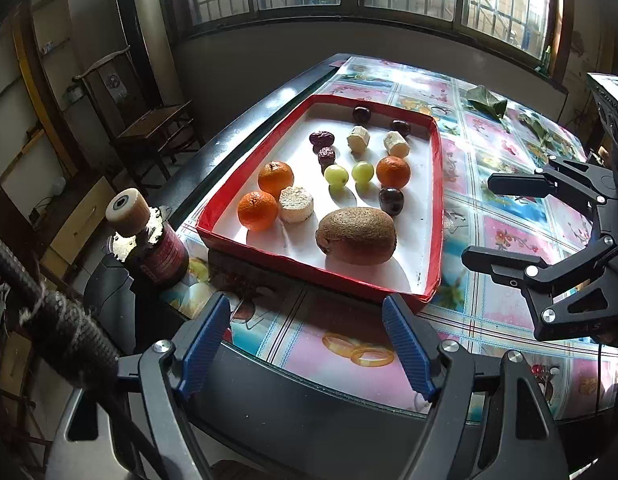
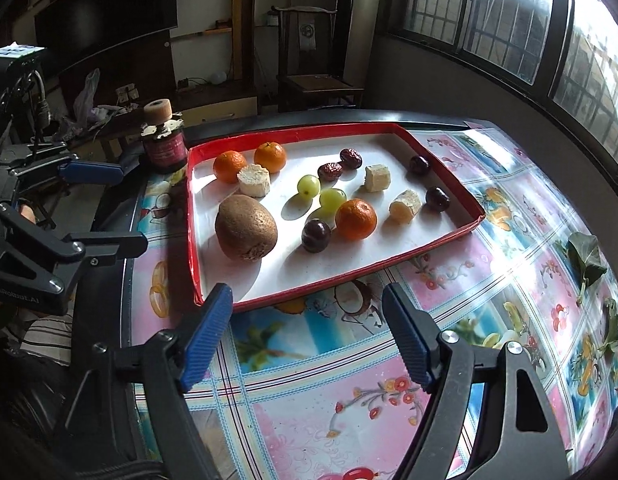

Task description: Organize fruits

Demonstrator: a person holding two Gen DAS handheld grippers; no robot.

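Both grippers hover empty, left gripper (image 1: pixel 307 344) and right gripper (image 2: pixel 307 338) with jaws apart; the fruits lie ahead of the jaws in the red tray (image 2: pixel 341 278), so approach the kiwi (image 2: pixel 246 227) squarely, clearing the rim

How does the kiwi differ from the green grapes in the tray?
The kiwi is brown, fuzzy and far bigger; the green grapes are smooth, pale and small. The kiwi lies alone near the tray's corner; the grapes sit paired mid-tray. Both rest loose, ungripped.
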